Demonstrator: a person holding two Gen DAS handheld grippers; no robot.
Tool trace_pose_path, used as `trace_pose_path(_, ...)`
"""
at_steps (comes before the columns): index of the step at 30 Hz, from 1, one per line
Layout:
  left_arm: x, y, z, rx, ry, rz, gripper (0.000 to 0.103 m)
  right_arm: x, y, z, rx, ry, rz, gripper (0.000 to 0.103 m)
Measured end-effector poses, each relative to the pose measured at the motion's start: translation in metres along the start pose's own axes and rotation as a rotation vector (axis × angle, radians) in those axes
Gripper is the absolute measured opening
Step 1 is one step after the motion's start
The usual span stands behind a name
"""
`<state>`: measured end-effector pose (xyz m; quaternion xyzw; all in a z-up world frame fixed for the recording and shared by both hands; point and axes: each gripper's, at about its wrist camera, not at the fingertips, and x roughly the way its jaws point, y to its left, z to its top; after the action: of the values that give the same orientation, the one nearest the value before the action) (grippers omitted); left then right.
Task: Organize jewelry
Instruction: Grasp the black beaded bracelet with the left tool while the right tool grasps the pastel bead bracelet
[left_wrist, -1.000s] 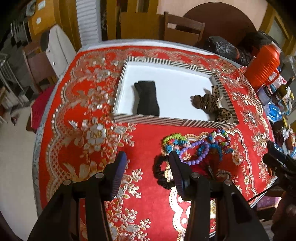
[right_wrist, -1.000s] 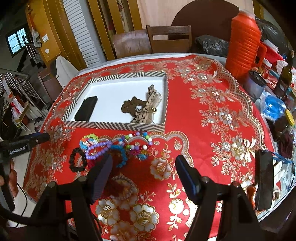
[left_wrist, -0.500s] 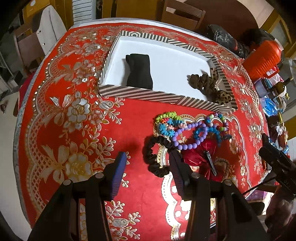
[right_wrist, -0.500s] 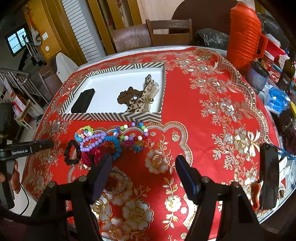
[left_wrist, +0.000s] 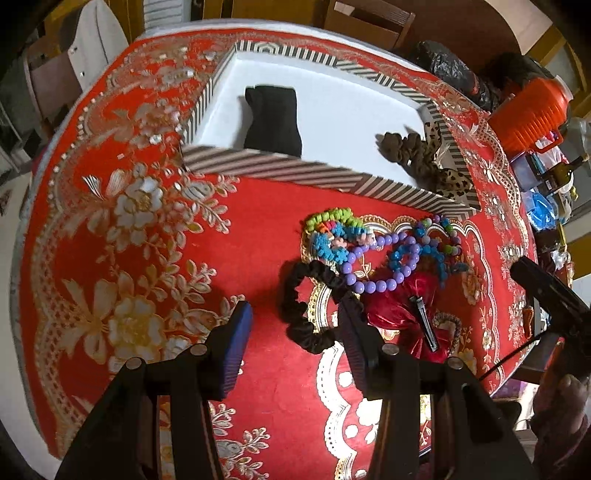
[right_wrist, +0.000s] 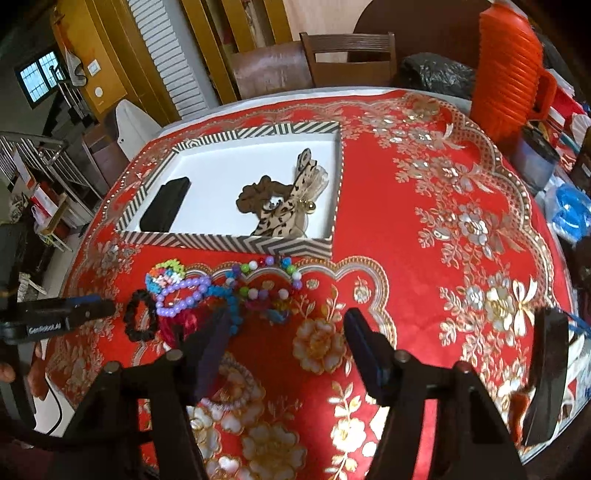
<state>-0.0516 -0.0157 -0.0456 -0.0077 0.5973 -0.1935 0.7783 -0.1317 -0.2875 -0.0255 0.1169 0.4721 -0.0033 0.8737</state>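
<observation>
**Beads and hair ties wait by the striped box**

Red cloth with gold flowers covers the round desk (left_wrist: 110, 221). Past both grippers sits a striped box (left_wrist: 314, 173) with a white floor. Inside it lie a black pouch (left_wrist: 273, 122) and a brown and spotted hair tie (right_wrist: 280, 206).

Left hand-held gripper (left_wrist: 295, 332) hangs over the desk with its fingers wide apart and nothing in them. A black scrunchie (left_wrist: 303, 306) lies on the cloth between its two fingers, close to the right finger. Just past that finger lie a purple bead bracelet (left_wrist: 373, 266), a bright green and blue band (left_wrist: 332, 229), and a shiny red bow (left_wrist: 402, 314) with a dark clip on it.

Right hand-held gripper (right_wrist: 284, 336) is wide open too and holds nothing. The pile of beads lies ahead of its left finger. A pale bead bracelet (right_wrist: 236, 387) lies partly under that finger.
</observation>
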Motion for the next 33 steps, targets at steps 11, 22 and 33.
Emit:
trace_pose_path(11, 0.024, -0.014, 0.004, 0.051, 0.049, 0.081, 0.030, 0.056, -0.007, 0.022, -0.010, 0.067, 0.004, 0.047)
trace_pose_path(22, 0.040, -0.023, 0.011, 0.092, 0.057, 0.134, 0.030, 0.091, -0.001, 0.027, -0.064, 0.115, -0.042, 0.020)
trace_pose_path(33, 0.013, 0.003, 0.019, 0.032, -0.005, 0.001, 0.000, 0.050, 0.003, 0.035, -0.062, 0.051, 0.056, 0.009)
